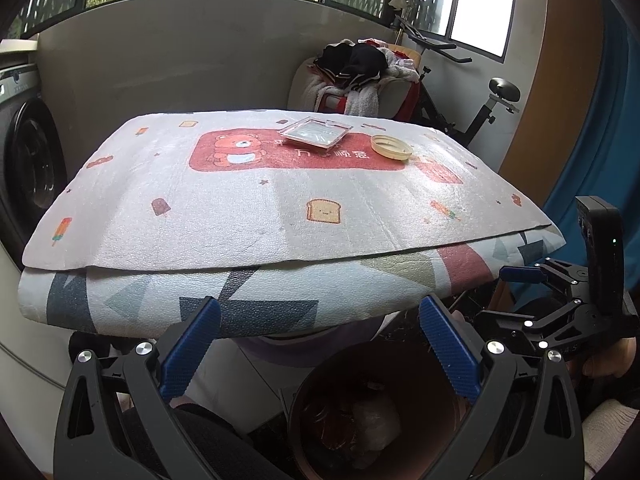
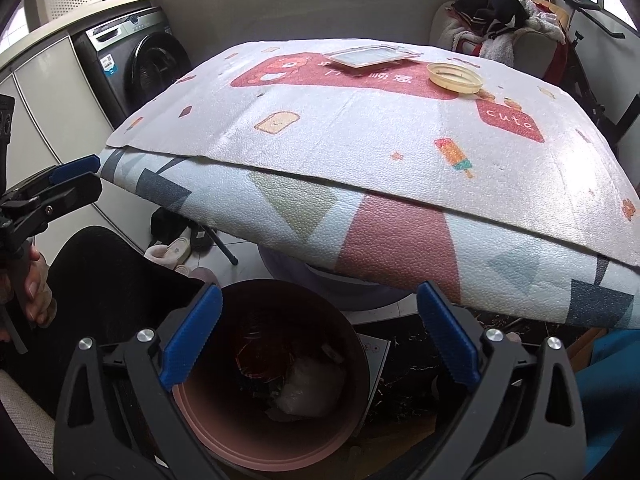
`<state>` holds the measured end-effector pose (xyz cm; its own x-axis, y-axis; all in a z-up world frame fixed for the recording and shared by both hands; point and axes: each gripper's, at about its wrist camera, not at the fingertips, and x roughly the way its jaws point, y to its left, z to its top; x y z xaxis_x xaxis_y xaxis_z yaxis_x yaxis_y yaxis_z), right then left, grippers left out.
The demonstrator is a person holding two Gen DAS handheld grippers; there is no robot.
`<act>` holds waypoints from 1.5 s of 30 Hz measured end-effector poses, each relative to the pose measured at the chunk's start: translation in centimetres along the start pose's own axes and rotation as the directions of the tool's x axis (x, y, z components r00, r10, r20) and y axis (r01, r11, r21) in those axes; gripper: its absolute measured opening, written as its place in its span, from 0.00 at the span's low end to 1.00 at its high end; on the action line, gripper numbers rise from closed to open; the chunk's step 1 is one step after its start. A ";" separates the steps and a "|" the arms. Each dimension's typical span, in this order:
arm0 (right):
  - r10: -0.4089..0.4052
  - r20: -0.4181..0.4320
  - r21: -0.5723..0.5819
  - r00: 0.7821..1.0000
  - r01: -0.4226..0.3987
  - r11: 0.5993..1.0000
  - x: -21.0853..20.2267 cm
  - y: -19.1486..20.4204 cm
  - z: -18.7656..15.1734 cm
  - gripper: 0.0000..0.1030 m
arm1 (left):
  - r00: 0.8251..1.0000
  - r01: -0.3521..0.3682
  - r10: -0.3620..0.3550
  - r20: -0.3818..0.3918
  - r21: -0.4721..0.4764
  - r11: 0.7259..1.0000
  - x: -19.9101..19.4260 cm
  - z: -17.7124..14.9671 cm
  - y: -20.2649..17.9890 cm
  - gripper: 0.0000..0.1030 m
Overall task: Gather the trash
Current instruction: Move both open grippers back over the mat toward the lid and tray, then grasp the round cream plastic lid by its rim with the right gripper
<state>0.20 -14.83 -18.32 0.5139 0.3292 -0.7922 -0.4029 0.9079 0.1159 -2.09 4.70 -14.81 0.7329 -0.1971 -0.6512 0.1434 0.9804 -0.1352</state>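
A clear plastic tray and a round yellow lid lie at the far side of the mat-covered table. A dark reddish bin stands on the floor below the table's near edge, with a crumpled clear plastic wad and other scraps inside. My right gripper hangs open above the bin, nothing between its blue pads. My left gripper is open too, empty, by the table's near edge.
A washing machine stands to the left. Behind the table are a chair piled with clothes and an exercise bike. Slippers lie under the table. A person's hand grips the left handle.
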 end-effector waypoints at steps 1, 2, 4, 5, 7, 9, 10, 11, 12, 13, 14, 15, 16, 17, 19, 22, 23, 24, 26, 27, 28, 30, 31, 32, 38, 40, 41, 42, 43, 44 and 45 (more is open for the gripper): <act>-0.003 0.007 0.002 1.000 0.003 1.000 -0.2 -0.2 0.3 0.94 | 1.000 0.000 0.000 0.005 -0.001 1.000 0.0 0.2 0.0 0.94; -0.005 0.015 0.005 1.000 0.005 1.000 -0.3 -0.5 0.5 0.94 | 1.000 0.000 0.000 0.010 -0.003 1.000 0.0 0.5 0.0 0.94; -0.012 0.029 0.013 1.000 0.011 1.000 -0.6 -1.1 1.2 0.94 | 1.000 0.002 -0.002 0.021 -0.005 1.000 -0.1 1.2 0.1 0.94; -0.016 0.034 0.017 0.999 0.016 1.000 -0.7 -1.5 1.5 0.94 | 1.000 0.002 -0.002 0.028 -0.007 1.000 -0.1 1.6 0.2 0.94; -0.026 0.043 0.025 0.999 0.025 0.999 -0.8 -2.2 2.1 0.94 | 0.999 0.004 -0.003 0.044 -0.012 1.000 -0.2 2.5 0.4 0.94; -0.038 0.048 0.032 0.998 0.036 0.999 -0.8 -2.9 2.7 0.94 | 0.998 0.002 -0.001 0.062 -0.017 1.000 -0.2 3.5 0.7 0.94; -0.044 0.048 0.034 0.998 0.043 0.999 -0.7 -3.3 3.0 0.94 | 0.998 0.000 0.001 0.070 -0.020 1.000 -0.2 4.1 0.9 0.94; -0.050 0.048 0.035 0.998 0.049 0.998 -0.6 -3.7 3.3 0.94 | 0.997 -0.001 0.003 0.076 -0.023 1.000 -0.1 4.7 1.0 0.94; -0.055 0.050 0.035 0.997 0.054 0.998 -0.6 -4.0 3.7 0.94 | 0.997 -0.001 0.003 0.079 -0.026 1.000 0.0 5.2 1.2 0.94; -0.059 0.054 0.034 0.997 0.058 0.998 -0.6 -4.4 4.1 0.94 | 0.997 -0.001 0.003 0.082 -0.029 1.000 0.2 5.7 1.4 0.94; -0.063 0.056 0.031 0.996 0.062 0.998 -0.5 -4.8 4.5 0.94 | 0.996 -0.001 0.004 0.087 -0.030 1.000 0.3 6.2 1.6 0.94; -0.068 0.059 0.029 0.996 0.066 0.997 -0.5 -5.1 4.9 0.94 | 0.996 0.000 0.003 0.091 -0.031 1.000 0.5 6.7 1.7 0.94; -0.070 0.061 0.027 0.996 0.069 0.997 -0.4 -5.5 5.5 0.94 | 0.995 -0.001 0.003 0.095 -0.029 1.000 0.7 7.1 1.8 0.94; -0.071 0.065 0.025 0.995 0.070 0.997 -0.3 -5.9 6.0 0.94 | 0.995 -0.004 0.006 0.097 -0.027 1.000 0.9 7.5 1.9 0.94; -0.077 0.073 0.019 0.994 0.075 0.997 0.1 -6.8 7.3 0.94 | 0.995 -0.005 0.007 0.099 -0.024 1.000 1.4 8.3 2.2 0.94; -0.094 0.077 0.005 0.993 0.094 0.996 1.1 -8.3 9.5 0.94 | 0.995 -0.007 0.009 0.100 -0.017 1.000 2.1 9.2 2.6 0.94; -0.101 0.077 0.001 0.992 0.101 0.995 1.6 -8.8 10.3 0.94 | 0.995 -0.009 0.011 0.099 -0.014 1.000 2.4 9.5 2.7 0.94; -0.107 0.077 -0.001 0.991 0.108 0.994 2.1 -9.4 11.2 0.94 | 0.995 -0.011 0.012 0.096 -0.013 1.000 2.6 9.7 2.9 0.94; -0.120 0.071 -0.004 0.990 0.121 0.993 3.3 -10.4 12.9 0.94 | 0.996 -0.008 0.009 0.088 -0.016 1.000 3.2 10.1 3.3 0.94; -0.125 0.067 -0.004 0.990 0.126 0.992 3.9 -10.9 13.8 0.94 | 0.996 -0.006 0.008 0.084 -0.018 1.000 3.5 10.2 3.5 0.94; -0.131 0.064 -0.004 0.989 0.131 0.991 4.6 -11.4 14.8 0.94 | 0.997 -0.006 0.007 0.080 -0.018 1.000 3.8 10.4 3.6 0.94; -0.143 0.056 0.002 0.988 0.143 0.990 6.0 -12.3 16.7 0.94 | 0.997 -0.008 0.009 0.072 -0.014 1.000 4.4 10.7 3.8 0.94; -0.146 0.049 0.009 0.988 0.146 0.989 6.8 -12.8 17.6 0.94 | 0.998 -0.010 0.010 0.068 -0.009 1.000 4.8 10.8 3.9 0.94; -0.149 0.041 0.018 0.988 0.148 0.989 7.6 -13.3 18.5 0.94 | 0.998 -0.010 0.011 0.062 -0.003 1.000 5.2 11.0 3.9 0.94; -0.172 -0.039 0.086 0.984 0.175 0.981 13.5 -16.2 22.8 0.94 | 0.999 -0.013 0.011 0.041 0.036 0.999 6.9 12.3 3.9 0.94; -0.187 -0.077 0.104 0.979 0.195 0.975 15.6 -17.0 23.6 0.94 | 0.999 -0.017 0.016 0.035 0.048 0.999 7.5 12.7 4.1 0.94; -0.195 -0.094 0.115 0.976 0.205 0.972 16.4 -17.4 23.8 0.94 | 0.999 -0.018 0.017 0.031 0.052 0.998 7.8 12.9 4.2 0.94; -0.203 -0.105 0.125 0.973 0.216 0.968 17.1 -17.7 24.1 0.94 | 0.999 -0.018 0.017 0.027 0.056 0.998 8.2 13.1 4.2 0.94; -0.208 -0.116 0.134 0.971 0.223 0.965 17.8 -18.0 24.3 0.94 | 1.000 -0.016 0.015 0.024 0.058 0.998 8.6 13.3 4.2 0.94; -0.213 -0.126 0.142 0.969 0.230 0.963 18.4 -18.3 24.5 0.94 | 1.000 -0.011 0.010 0.022 0.060 0.998 8.9 13.5 4.3 0.94; -0.217 -0.134 0.148 0.967 0.236 0.960 18.9 -18.4 24.8 0.94 | 1.000 -0.005 0.004 0.020 0.063 0.998 9.2 13.6 4.4 0.94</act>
<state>36.11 -18.92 -20.56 0.4827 0.0863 -0.8715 -0.1531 0.9881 0.0131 14.35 7.25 -11.21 0.7466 -0.1928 -0.6368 0.1809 0.9799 -0.0845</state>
